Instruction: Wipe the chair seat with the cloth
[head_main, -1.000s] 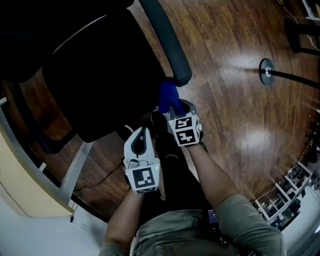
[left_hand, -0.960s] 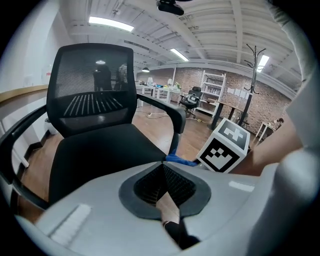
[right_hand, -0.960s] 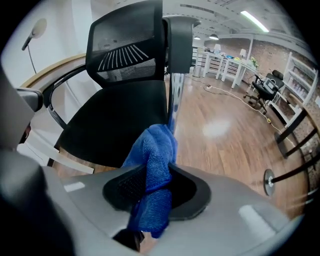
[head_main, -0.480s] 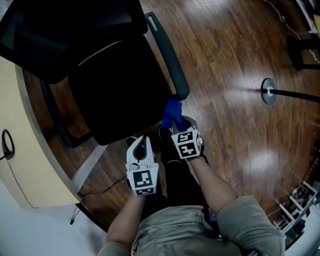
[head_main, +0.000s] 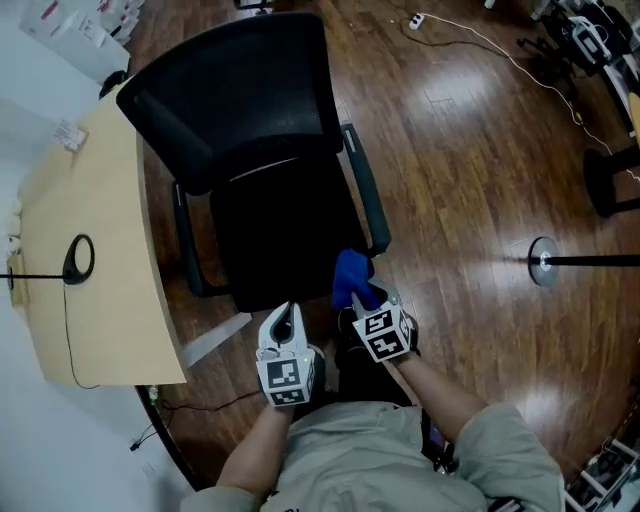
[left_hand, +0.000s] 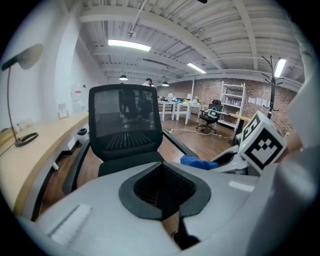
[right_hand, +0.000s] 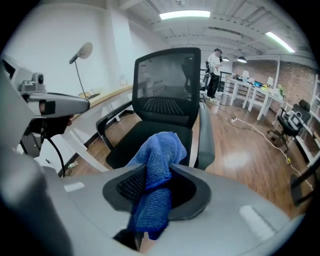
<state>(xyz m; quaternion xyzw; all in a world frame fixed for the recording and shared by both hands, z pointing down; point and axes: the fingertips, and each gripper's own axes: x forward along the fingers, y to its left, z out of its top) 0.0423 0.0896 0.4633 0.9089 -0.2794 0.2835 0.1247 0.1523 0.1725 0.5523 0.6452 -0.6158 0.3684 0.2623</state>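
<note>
The black office chair stands in front of me, its seat below the mesh backrest. My right gripper is shut on a blue cloth, which hangs just off the seat's front right corner, near the right armrest. In the right gripper view the cloth bunches up between the jaws of that gripper, with the seat beyond. My left gripper is held near the seat's front edge, shut and holding nothing. The left gripper view looks over its jaws at the backrest.
A curved wooden desk lies at the chair's left, carrying a lamp base. On the wooden floor to the right is a stand's round foot, and a white cable runs further back. My legs are below the grippers.
Both grippers have risen and the view has pulled back, so the whole chair and the desk now show. The cloth stays in the right gripper.
</note>
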